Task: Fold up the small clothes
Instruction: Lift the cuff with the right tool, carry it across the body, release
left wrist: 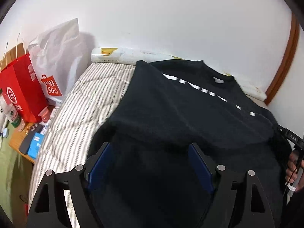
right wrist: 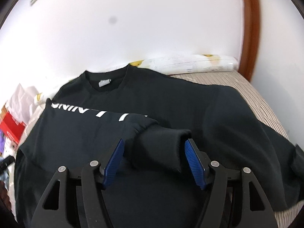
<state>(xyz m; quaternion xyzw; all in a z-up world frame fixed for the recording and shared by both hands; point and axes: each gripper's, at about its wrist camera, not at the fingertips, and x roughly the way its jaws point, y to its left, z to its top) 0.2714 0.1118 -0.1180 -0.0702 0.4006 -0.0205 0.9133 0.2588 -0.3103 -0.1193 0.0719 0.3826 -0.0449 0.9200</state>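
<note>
Black sweatshirt fills the centre of both views on a striped mattress, its white lettering partly hidden under folded cloth. Left gripper stands with jaws apart over dark fabric low in frame, where contact is hard to judge. Right gripper is likewise spread, a sleeve cuff lying between its blue pads unclamped.

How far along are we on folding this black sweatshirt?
Early stage. Done: the black sweatshirt lies spread on the striped bed, and one sleeve is folded in across the chest lettering. In hand: nothing; both the right tool and the left tool are open above the fabric. Left: the remaining folds into a compact stack.
</note>
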